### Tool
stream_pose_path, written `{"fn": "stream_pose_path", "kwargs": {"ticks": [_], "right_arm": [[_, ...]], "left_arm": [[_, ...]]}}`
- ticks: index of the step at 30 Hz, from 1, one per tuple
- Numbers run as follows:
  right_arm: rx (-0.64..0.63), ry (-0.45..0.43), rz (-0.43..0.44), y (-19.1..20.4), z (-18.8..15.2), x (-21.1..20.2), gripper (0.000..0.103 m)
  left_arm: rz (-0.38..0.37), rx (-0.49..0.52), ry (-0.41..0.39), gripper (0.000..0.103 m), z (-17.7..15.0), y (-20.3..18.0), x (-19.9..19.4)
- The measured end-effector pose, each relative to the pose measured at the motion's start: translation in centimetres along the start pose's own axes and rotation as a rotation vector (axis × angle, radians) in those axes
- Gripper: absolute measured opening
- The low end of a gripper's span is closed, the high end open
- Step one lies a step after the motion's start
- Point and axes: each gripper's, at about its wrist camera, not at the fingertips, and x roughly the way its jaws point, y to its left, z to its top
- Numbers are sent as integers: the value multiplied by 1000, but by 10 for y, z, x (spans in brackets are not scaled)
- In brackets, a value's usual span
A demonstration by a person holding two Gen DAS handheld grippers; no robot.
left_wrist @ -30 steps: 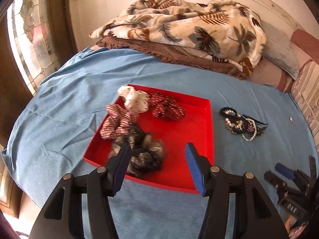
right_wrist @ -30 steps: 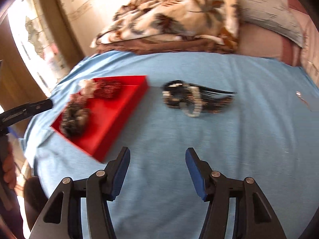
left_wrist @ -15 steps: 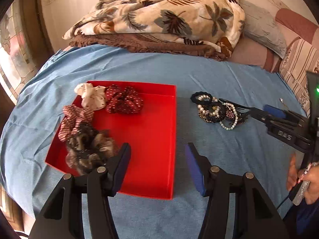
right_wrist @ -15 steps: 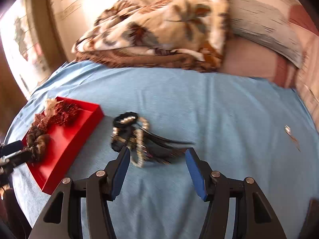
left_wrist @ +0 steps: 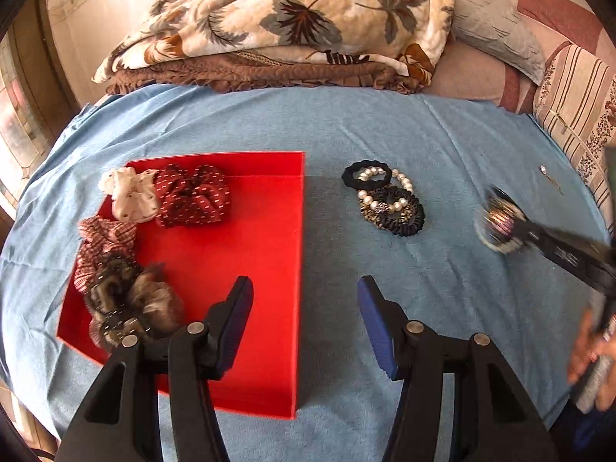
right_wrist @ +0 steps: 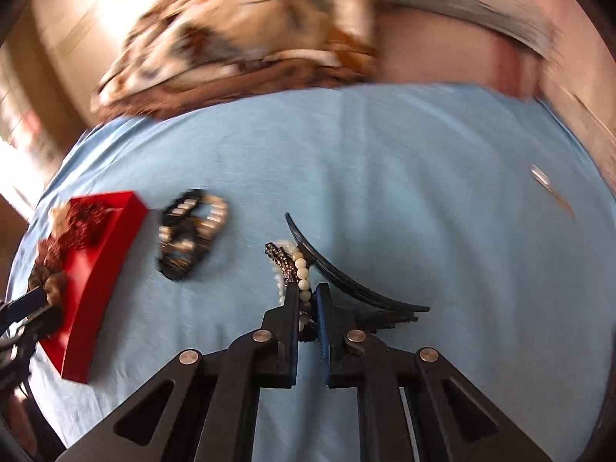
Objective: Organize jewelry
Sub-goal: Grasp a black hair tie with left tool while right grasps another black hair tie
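A red tray (left_wrist: 238,269) on the blue sheet holds several fabric scrunchies (left_wrist: 192,200). It also shows in the right wrist view (right_wrist: 96,269). A pile of pearl bracelets and black hair ties (left_wrist: 385,200) lies right of the tray, also in the right wrist view (right_wrist: 188,235). My left gripper (left_wrist: 304,288) is open and empty, over the tray's right edge. My right gripper (right_wrist: 307,292) is shut on a pearl bead bracelet (right_wrist: 302,265) with a dark beaded band, lifted off the pile; it shows blurred at the right of the left wrist view (left_wrist: 498,225). A black hair comb (right_wrist: 346,281) lies under it.
A folded leaf-print blanket (left_wrist: 292,19) and pillows (left_wrist: 496,27) lie at the back of the bed. A small silver hairpin (left_wrist: 550,179) lies on the sheet at far right. The blue sheet (left_wrist: 423,123) covers the bed.
My right gripper closed on the bead bracelet and pulled it right, away from the pile. My left gripper shifted right, from over the tray to its right edge.
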Motion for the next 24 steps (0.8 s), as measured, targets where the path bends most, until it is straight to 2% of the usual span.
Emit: {"fn": "stream_pose_path", "kwargs": {"ticks": [2,3,5,9,13,17,20,21,22,23,24], "right_arm": [[53,-1,-20,-22,-10,-14,11],[74,-7,-52,-33,-14,-20,18],[111,-44,-36,-48,-17,-29,33],[152,-146,-8,-63,-16,-44,51],[165,-198,26,-66,-12,-52,51],[168,-196,39,-68,-7,-48,51],[182,-189,61,-71,-5,-43,51],[182,-189,63,-71,-4,-42,51],[179,-189,64,-71,-3,-42,51],[173,-189,65,-70,-2,-42,51],[170,-191,67,-70,-2,-41,51]], "left_arm": [[-17,3,13,55,6,-5,7],[-21,10,23,55,9,-8,11],[-31,15,37,55,18,-14,21],[-27,32,54,55,42,-27,45],[-15,65,68,55,71,-39,72],[-19,118,97,55,90,-61,106],[-1,173,133,54,92,-78,128],[9,187,128,42,91,-82,132],[3,190,116,19,91,-86,131],[-8,186,130,11,92,-88,128],[-77,164,153,7,93,-89,124]]}}
